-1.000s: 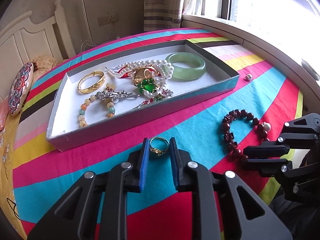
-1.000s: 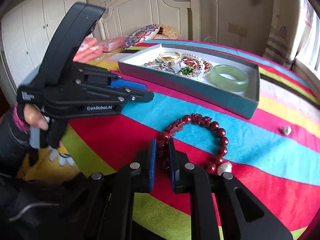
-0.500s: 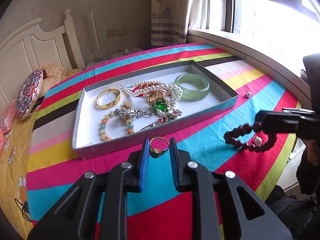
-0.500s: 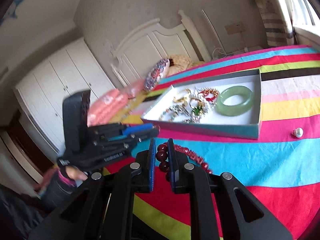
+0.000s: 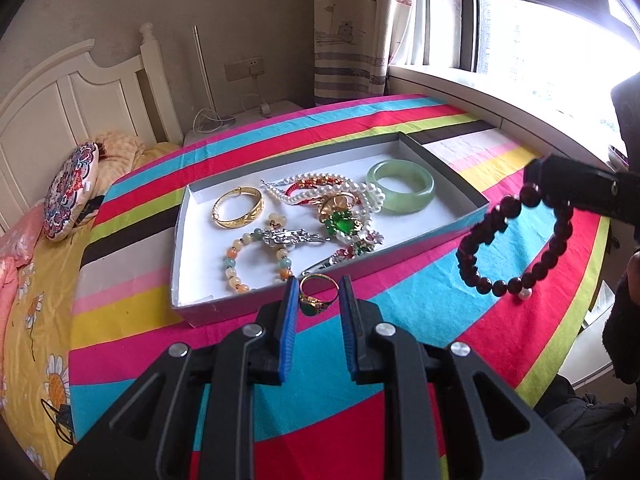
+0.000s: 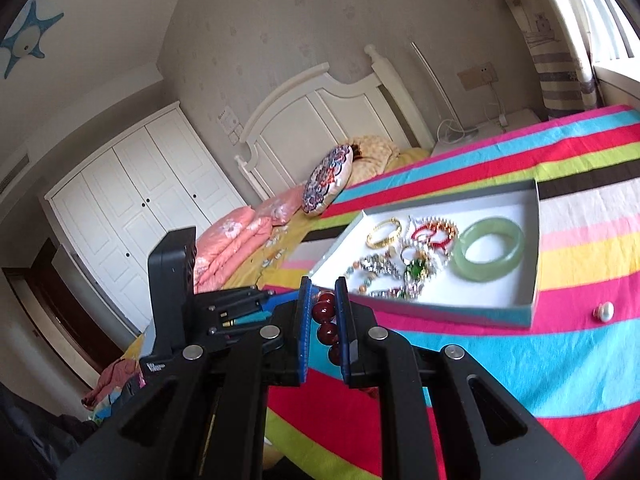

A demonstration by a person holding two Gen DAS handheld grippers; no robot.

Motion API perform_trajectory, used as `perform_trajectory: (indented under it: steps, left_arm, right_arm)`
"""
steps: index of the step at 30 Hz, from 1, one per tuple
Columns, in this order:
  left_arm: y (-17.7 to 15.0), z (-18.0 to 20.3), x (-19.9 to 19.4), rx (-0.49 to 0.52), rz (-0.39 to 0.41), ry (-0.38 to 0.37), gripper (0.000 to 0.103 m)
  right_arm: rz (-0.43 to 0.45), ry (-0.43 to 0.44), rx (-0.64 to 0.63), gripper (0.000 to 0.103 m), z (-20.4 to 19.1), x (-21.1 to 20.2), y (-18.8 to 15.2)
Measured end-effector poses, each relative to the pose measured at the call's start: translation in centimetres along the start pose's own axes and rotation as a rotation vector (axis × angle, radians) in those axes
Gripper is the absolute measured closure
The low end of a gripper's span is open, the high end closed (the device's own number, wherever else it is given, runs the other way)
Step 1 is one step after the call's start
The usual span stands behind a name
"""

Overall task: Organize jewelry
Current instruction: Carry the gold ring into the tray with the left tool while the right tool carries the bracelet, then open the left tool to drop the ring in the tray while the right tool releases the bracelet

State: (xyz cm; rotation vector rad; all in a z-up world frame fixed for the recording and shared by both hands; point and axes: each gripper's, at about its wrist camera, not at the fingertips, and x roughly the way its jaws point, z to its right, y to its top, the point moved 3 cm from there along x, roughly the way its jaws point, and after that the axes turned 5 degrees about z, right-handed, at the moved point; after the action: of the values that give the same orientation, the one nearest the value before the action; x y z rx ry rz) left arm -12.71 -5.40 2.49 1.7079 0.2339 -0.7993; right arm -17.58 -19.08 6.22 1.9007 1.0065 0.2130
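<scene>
Jewelry in both grippers, tray not yet reached

Jewelry is mostly gathered already: the shallow white-lined tray [image 5: 188, 216] on the striped cloth [image 5: 420, 312] holds a green jade bangle [image 5: 400, 186], a gold bangle [image 5: 238, 211], a pearl strand [image 5: 320, 188], a pastel bead bracelet [image 5: 256, 260] and a tangle of smaller pieces. Two items are in the air and one lies loose.

The left gripper [image 5: 318, 300] has its jaws drawn narrow on a gold ring [image 5: 318, 294] with a green stone, held just in front of the tray's near wall. The right gripper [image 6: 322, 312] is clamped on a dark red bead bracelet [image 5: 516, 240]; in the left wrist view the loop hangs free below its fingers, clear of the cloth and to the right of the tray. A single pearl earring [image 6: 604, 312] sits on the cloth just beside the tray's near wall.

The step in hand looks like the carry: both pieces are lifted and neither is over the tray yet. The next move calls for bringing each gripper across the rim and over a bare patch of lining. The near left corner looks free for the ring, and the strip in front of the jade bangle for the bracelet. The hanging loop needs enough height to pass the wall without snagging, and the jaws should part only once each piece is low inside. The loose earring would remain for afterwards.
</scene>
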Motion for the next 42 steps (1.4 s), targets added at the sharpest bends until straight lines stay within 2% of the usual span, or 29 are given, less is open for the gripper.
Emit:
perform_trajectory:
  steps: [10, 18, 25, 30, 32, 33, 34, 35, 37, 39, 42]
  left_arm:
    - [1.7, -1.2, 0.8, 0.008, 0.003, 0.02, 0.083]
    - [3.2, -2.7, 2.5, -0.016, -0.006, 0.028, 0.083]
    - [4.1, -5.3, 5.0, -0.099, -0.027, 0.033, 0.083]
    - [4.4, -6.9, 7.2, -0.17, -0.052, 0.036, 0.083]
    - [4.3, -7.5, 7.9, -0.193, -0.065, 0.052, 0.069]
    - [4.3, -7.6, 8.1, -0.197, -0.065, 0.061, 0.054]
    - [4.2, -7.6, 8.0, -0.197, -0.058, 0.069, 0.045]
    - [4.1, -7.5, 7.9, -0.194, -0.052, 0.079, 0.041]
    - [4.0, -7.2, 7.4, -0.182, -0.046, 0.093, 0.037]
    - [3.9, -6.8, 6.8, -0.172, -0.035, 0.111, 0.034]
    - [4.0, -5.8, 5.0, -0.143, 0.012, 0.134, 0.022]
  right_arm:
    - [0.057, -0.036, -0.022, 0.09, 0.4, 0.2, 3.3]
    - [0.048, -0.096, -0.032, 0.09, 2.1, 1.5, 4.9]
    - [0.022, -0.167, -0.02, 0.09, 4.1, 3.4, 5.0]
    - [-0.023, -0.247, -0.081, 0.09, 4.2, 5.6, 4.6]
    - [-0.046, -0.269, -0.118, 0.089, 4.1, 6.7, 4.3]
    - [-0.062, -0.266, -0.125, 0.088, 4.0, 7.2, 4.1]
    - [-0.081, -0.26, -0.122, 0.087, 4.0, 7.6, 3.8]
    - [-0.091, -0.253, -0.117, 0.085, 4.0, 7.8, 3.7]
    - [-0.086, -0.241, -0.106, 0.073, 4.0, 7.5, 3.6]
    - [-0.071, -0.242, -0.094, 0.068, 4.4, 6.7, 3.7]
    - [-0.038, -0.257, -0.058, 0.066, 5.6, 4.4, 3.9]
